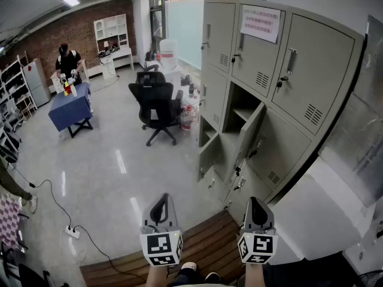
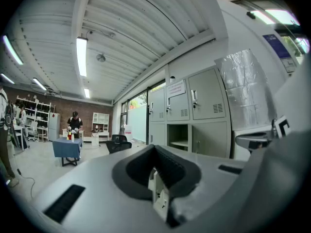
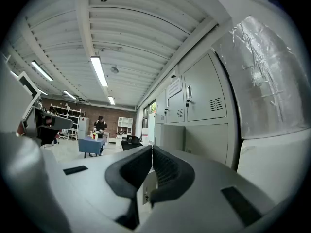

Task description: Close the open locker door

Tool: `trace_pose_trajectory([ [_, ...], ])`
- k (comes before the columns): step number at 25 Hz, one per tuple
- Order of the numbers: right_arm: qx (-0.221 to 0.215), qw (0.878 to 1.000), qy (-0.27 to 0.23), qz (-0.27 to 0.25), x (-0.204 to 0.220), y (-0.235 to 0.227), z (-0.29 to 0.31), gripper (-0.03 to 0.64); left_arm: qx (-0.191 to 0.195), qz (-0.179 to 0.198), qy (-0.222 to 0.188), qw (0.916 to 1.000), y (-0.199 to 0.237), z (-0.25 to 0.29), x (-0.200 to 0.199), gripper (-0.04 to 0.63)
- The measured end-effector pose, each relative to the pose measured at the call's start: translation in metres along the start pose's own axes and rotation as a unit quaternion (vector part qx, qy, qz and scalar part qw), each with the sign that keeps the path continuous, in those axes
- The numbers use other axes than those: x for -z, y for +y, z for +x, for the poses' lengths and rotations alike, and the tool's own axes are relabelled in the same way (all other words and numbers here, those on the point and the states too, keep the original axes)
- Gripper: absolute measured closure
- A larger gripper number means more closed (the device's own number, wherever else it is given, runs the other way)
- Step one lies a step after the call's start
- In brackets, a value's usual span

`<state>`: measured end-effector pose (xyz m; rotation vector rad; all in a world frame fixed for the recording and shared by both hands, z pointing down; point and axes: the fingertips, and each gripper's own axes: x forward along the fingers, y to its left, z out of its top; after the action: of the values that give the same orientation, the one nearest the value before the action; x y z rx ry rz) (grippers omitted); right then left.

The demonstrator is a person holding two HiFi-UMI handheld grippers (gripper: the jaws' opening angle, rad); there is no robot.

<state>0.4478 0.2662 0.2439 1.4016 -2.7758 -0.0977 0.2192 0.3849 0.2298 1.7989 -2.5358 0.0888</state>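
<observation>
A grey locker bank fills the right of the head view. One middle-row door hangs open towards me, showing a shelf inside; a lower door to its left also stands ajar. Both grippers are held low at the bottom edge, well short of the lockers. My left gripper is shut and empty, and so is my right gripper. In the left gripper view the shut gripper points at the open compartment. The right gripper faces the open door.
A black office chair stands ahead of the lockers, water jugs behind it. A blue table with a person is far left. A power strip and cable lie on the floor. I stand on wooden slats.
</observation>
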Motion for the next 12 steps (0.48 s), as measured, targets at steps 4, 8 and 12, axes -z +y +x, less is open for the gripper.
trace_pose_trajectory([
  [4, 0.002, 1.0, 0.002, 0.0, 0.0006, -0.0009, -0.0002, 0.595, 0.001, -0.001, 0.001, 1.0, -0.0014, -0.0001, 0.0006, 0.594],
  [8, 0.002, 1.0, 0.003, 0.0, 0.0013, 0.0006, 0.0011, 0.595, 0.0, -0.002, 0.002, 1.0, 0.0012, 0.0008, 0.0014, 0.594],
  [12, 0.002, 1.0, 0.006, -0.001, 0.0032, 0.0022, 0.0031, 0.595, -0.002, -0.003, 0.002, 1.0, 0.0051, 0.002, 0.0013, 0.594],
])
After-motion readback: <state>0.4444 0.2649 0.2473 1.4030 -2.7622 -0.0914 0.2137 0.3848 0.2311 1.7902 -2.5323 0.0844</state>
